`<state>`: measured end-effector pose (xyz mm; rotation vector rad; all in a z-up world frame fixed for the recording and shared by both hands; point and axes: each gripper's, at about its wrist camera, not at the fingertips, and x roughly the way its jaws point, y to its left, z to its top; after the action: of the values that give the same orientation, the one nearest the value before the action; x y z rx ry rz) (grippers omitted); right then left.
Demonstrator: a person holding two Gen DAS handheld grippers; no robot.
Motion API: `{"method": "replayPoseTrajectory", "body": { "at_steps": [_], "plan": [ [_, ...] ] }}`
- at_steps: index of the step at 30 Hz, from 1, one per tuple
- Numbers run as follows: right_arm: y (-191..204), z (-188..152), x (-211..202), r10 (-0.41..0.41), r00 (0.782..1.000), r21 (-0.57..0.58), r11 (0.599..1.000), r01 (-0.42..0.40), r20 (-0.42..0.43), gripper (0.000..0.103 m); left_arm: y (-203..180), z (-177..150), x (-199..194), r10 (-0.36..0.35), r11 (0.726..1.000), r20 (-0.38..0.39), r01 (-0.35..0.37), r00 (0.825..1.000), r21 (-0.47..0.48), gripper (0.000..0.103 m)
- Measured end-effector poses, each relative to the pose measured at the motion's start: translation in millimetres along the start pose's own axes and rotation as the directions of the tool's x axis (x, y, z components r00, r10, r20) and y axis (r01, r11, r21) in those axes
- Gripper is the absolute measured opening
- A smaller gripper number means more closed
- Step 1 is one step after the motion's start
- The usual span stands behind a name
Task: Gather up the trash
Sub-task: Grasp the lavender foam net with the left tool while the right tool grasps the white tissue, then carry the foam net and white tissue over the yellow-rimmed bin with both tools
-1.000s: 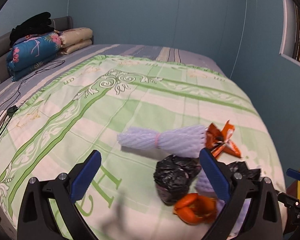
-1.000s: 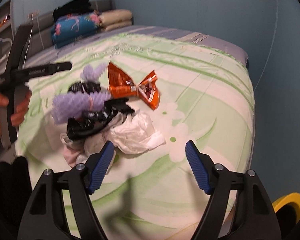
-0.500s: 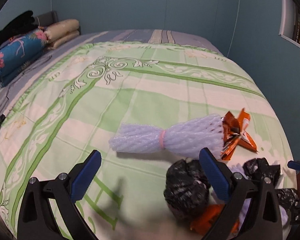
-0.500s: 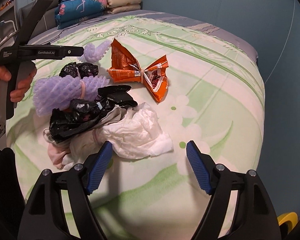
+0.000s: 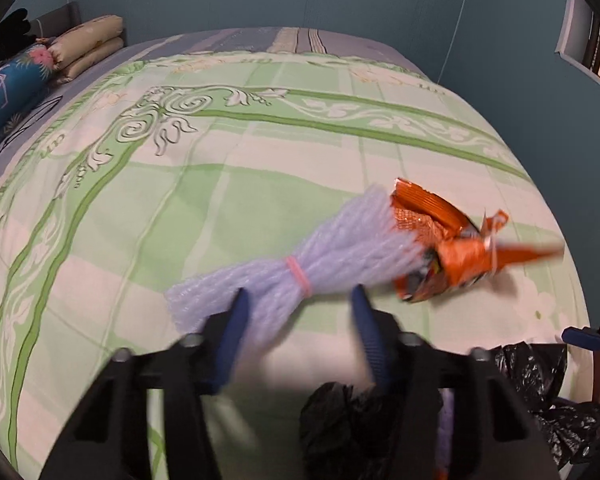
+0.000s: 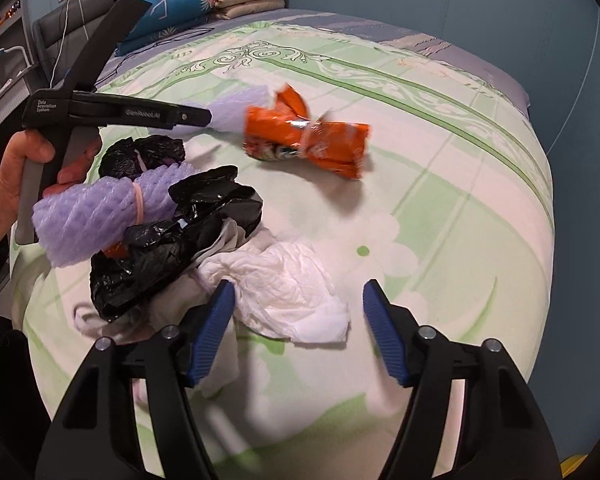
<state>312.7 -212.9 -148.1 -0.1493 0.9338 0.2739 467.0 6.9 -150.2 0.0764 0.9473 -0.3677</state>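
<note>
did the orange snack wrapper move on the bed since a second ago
Yes. In the right wrist view the orange snack wrapper has swung round on the green bedspread and is motion-blurred, and the foam net touching it has shifted too.

Bare green bedspread [image 6: 440, 208] lies open rightward (trash heap [image 6: 172, 240] crowds the left).

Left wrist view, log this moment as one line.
left gripper: closing around lavender foam net bundle | right gripper: closing over white crumpled tissue | ungripped
</note>
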Motion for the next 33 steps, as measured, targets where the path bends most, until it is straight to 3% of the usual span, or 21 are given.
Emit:
{"method": "replayPoseTrajectory", "body": {
  "at_steps": [4, 12, 18, 33],
  "plan": [
    [0.8, 3.8, 7.5, 0.011, 1.000, 0.002, 1.000, -0.011, -0.020, 0.048, 1.6, 1.5, 5.7, 0.007, 1.000, -0.011, -0.007, 1.000, -0.002, 0.018],
    [4.1, 5.3, 7.0, 0.053, 0.998, 0.019, 0.998, -0.053, -0.023, 0.011, 6.9, 1.9, -4.6, 0.008, 0.999, 0.015, -0.007, 1.000, -0.043, 0.009],
    [-5.7, 4.6, -1.2, 0.063, 0.998, 0.075, 0.995, -0.062, -0.016, 0.008, 13.0, 3.0, -20.8, -0.007, 0.997, 0.044, 0.011, 0.999, -0.082, 0.006],
    [-35.7, -12.2, -51.5, -0.008, 0.998, 0.168, 0.986, -0.002, 0.059, 0.007, 18.5, -9.1, -69.9, -0.018, 0.989, 0.116, 0.035, 0.993, -0.141, 0.006]
  ]
}}
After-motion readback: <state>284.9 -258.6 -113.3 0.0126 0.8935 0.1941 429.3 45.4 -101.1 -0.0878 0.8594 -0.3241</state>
